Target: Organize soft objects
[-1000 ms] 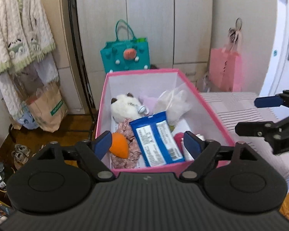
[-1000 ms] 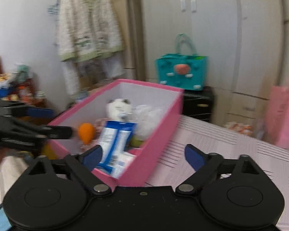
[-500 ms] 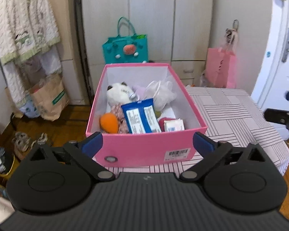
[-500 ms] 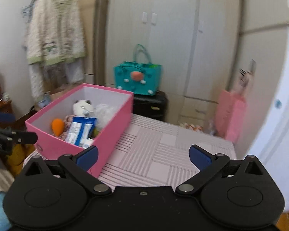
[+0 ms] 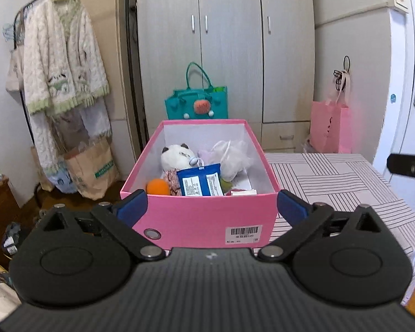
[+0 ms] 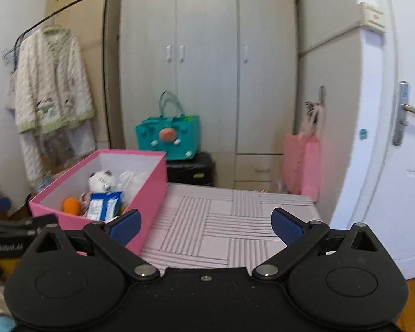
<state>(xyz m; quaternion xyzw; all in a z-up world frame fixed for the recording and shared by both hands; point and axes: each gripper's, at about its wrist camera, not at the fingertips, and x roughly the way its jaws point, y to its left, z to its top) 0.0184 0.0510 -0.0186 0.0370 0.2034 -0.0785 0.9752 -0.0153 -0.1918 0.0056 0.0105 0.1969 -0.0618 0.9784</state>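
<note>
Grey wardrobe doors [image 5: 227, 47] fill the back of the room, with a teal bag [image 5: 196, 105] at their foot and a pink paper bag [image 5: 329, 127] hanging to the right. A cream cardigan [image 5: 61, 66] hangs on a rack at the left. Nearer, a counter [image 6: 235, 221] covered in a pink striped cloth carries a pink box [image 5: 204, 215] at its left end.

Inside the box lie the soft things: a white plush toy [image 5: 177, 157] toward the back, a white mesh puff [image 5: 232, 155] beside it, a blue packet [image 5: 200, 179] leaning in the middle, and an orange ball [image 5: 157, 186] at the near left corner.

The left gripper [image 5: 210, 207] is spread wide, its blue fingertips apart on either side of the box's near wall, holding nothing; whether they touch the box cannot be told. The right gripper [image 6: 204, 224] is likewise wide apart and empty, above the bare striped cloth to the right of the box, its left pad in line with the box's near corner.
</note>
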